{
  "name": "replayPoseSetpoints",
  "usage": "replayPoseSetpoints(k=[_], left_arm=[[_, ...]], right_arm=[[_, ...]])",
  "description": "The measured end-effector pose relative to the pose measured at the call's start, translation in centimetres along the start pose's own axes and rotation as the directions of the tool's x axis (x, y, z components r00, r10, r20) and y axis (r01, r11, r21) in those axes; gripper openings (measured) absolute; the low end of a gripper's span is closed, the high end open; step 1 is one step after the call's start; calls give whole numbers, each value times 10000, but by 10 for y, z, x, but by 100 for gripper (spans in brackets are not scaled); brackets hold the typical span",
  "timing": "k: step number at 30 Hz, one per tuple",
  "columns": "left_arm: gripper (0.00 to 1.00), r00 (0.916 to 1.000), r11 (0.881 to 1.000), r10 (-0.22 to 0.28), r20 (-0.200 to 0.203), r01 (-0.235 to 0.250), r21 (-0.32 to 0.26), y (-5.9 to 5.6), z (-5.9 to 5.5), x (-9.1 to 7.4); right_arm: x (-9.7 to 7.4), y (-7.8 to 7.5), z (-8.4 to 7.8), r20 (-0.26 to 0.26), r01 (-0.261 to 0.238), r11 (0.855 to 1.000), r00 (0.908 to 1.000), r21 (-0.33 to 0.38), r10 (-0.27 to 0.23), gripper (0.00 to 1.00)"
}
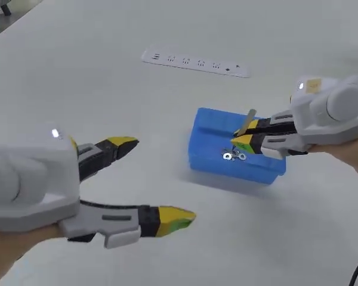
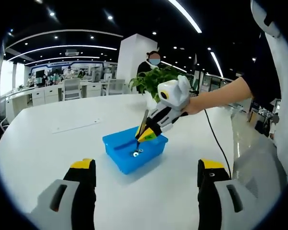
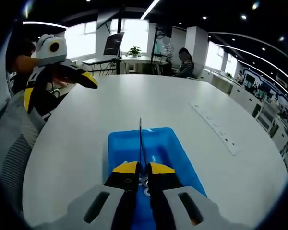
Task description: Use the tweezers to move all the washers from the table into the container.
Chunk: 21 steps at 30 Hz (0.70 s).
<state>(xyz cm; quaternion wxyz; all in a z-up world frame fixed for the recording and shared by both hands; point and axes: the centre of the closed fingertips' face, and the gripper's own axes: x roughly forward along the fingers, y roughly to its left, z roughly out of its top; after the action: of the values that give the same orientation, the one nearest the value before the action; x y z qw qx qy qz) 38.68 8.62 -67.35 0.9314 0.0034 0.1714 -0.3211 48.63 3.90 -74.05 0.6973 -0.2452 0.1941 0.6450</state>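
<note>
- Right gripper: jaws clamped on tweezers, tips over blue container.
- Washers: lie inside container.
- Left gripper: jaws apart, holding nothing.
- Best release low, within the walls.

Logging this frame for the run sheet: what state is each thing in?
left gripper, jaws open, empty
right gripper, jaws shut on the tweezers
tweezers, held, tips pointing into the container
container, upright, holding washers
washers, lying inside the container
power strip, lying flat
</note>
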Motion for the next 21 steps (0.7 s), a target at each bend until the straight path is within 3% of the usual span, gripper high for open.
replayPoseSetpoints(k=[3,8,9,11,14,16,17,19,21], left_arm=[[86,9975,9945,-666,251,643,831,2,28,32],[77,9874,9708,-1580,-46,1562,1822,1,48,77],[74,9855,9682,-1692,-121,1685,1848,1,49,82],[68,9746,9508,-2218,-296,2229,2153,-3,53,93],[53,9574,9215,-2732,-936,2884,2600,-4,48,107],[48,9544,9275,-2721,-1225,2941,2309,-1,44,112],[45,9486,9217,-2871,-1335,3115,2313,-2,43,113],[39,9463,9127,-2898,-1436,3184,2562,-1,41,114],[32,9382,8991,-3039,-1656,3399,2759,-3,38,114]], right_arm=[[-1,2,1,-58,-51,9999,10000,-149,50,8],[-1,4,3,-107,-130,9993,9999,-361,126,8],[-1,5,4,-113,-141,9992,9998,-385,137,8],[-2,5,4,-141,-155,9989,9998,-453,149,8],[-2,4,2,-194,-169,9985,9997,-524,160,8],[-2,2,1,-206,-152,9988,9997,-473,143,8],[-2,2,0,-208,-139,9988,9997,-466,129,8],[-2,2,-2,-215,-154,9992,9997,-373,146,8],[-2,2,-3,-242,-160,9990,9996,-413,150,8]])
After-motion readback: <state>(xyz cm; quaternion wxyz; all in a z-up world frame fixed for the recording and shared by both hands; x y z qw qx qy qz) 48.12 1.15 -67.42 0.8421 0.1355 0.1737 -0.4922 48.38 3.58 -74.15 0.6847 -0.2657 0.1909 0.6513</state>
